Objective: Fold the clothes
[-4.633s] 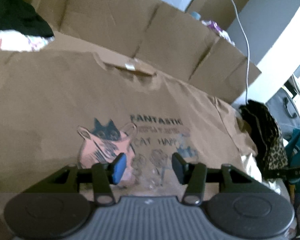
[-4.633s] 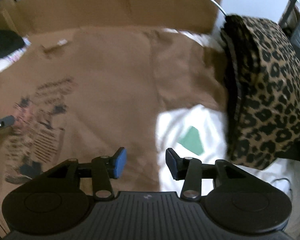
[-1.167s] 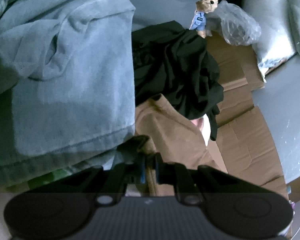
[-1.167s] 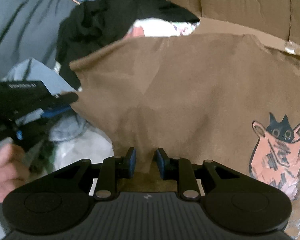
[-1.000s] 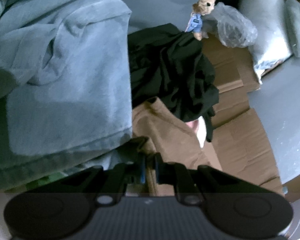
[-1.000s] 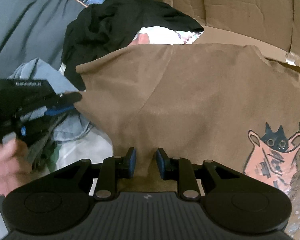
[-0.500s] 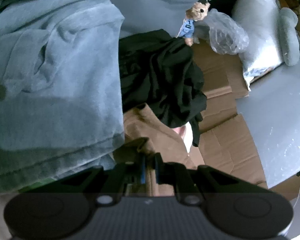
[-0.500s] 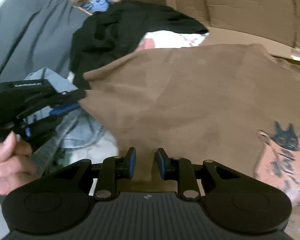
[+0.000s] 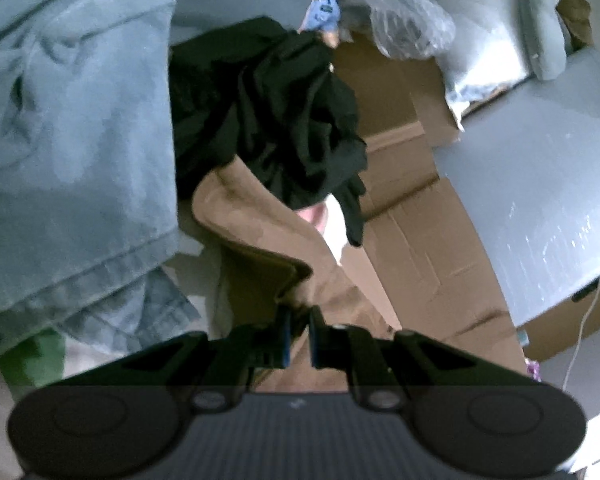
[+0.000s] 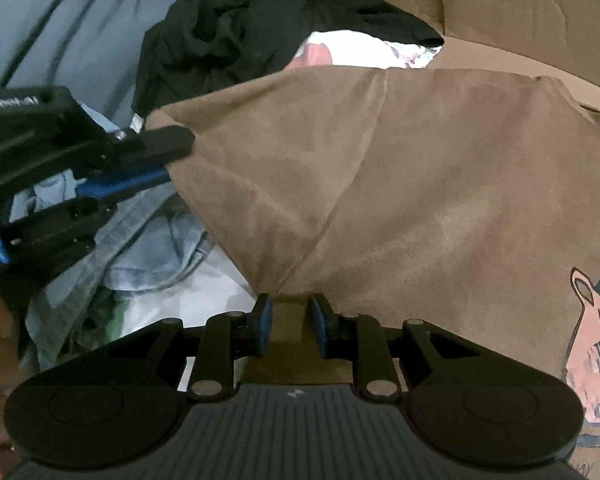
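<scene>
Now I see the left gripper (image 9: 298, 330) clamped on the brown T-shirt (image 10: 400, 184) edge, just beside the black garment (image 9: 276, 120); right gripper (image 10: 290, 326) jaws closing around its hem, fabric between.

The brown T-shirt (image 10: 420, 184) is soft and wide, with a pink and black cat picture (image 10: 596, 320) on its front. One side is lifted and folded over, making a slanted crease. Its edge (image 9: 260, 248) bunches in a fold.
</scene>
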Available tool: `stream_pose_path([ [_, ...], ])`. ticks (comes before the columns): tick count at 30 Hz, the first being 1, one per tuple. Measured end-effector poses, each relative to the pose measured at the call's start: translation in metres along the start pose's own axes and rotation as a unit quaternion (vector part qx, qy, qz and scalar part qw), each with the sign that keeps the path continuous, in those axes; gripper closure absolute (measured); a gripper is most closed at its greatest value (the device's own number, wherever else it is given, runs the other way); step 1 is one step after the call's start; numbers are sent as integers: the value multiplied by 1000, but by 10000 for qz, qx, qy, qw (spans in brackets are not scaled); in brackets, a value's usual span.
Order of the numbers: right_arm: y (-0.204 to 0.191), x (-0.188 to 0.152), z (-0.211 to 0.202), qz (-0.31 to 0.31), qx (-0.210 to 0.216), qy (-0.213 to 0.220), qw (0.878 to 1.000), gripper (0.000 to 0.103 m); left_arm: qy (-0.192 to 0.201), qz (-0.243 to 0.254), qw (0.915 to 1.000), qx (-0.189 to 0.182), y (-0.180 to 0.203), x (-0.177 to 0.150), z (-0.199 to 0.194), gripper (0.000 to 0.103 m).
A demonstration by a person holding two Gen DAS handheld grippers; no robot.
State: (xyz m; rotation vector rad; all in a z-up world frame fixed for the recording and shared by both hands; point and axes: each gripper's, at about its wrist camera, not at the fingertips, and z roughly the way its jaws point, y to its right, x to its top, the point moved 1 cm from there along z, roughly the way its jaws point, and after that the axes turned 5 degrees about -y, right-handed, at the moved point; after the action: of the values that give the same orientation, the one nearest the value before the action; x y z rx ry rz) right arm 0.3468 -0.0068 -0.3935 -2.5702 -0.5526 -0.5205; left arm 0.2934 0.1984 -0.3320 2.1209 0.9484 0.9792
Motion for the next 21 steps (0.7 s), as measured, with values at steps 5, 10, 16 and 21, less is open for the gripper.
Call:
stream_pose_path([
  [5, -7, -3, 4, -242, -217, 7, 9995, 77, -268, 121, 9995, -139, 4, -6, 4, 94],
  [10, -7, 0, 5, -257, -255, -70, 9993, 77, -479, 274, 9984, -120, 8, -10, 8, 94],
  [16, 0, 1, 7, -15, -156, -56, 9999, 81, -722, 627, 9953, -124, 15, -18, 12, 94],
  [21, 7, 1, 8, 88, -8, -53, 9999, 84, -1096, 913, 9894, -277, 23, -25, 20, 94],
])
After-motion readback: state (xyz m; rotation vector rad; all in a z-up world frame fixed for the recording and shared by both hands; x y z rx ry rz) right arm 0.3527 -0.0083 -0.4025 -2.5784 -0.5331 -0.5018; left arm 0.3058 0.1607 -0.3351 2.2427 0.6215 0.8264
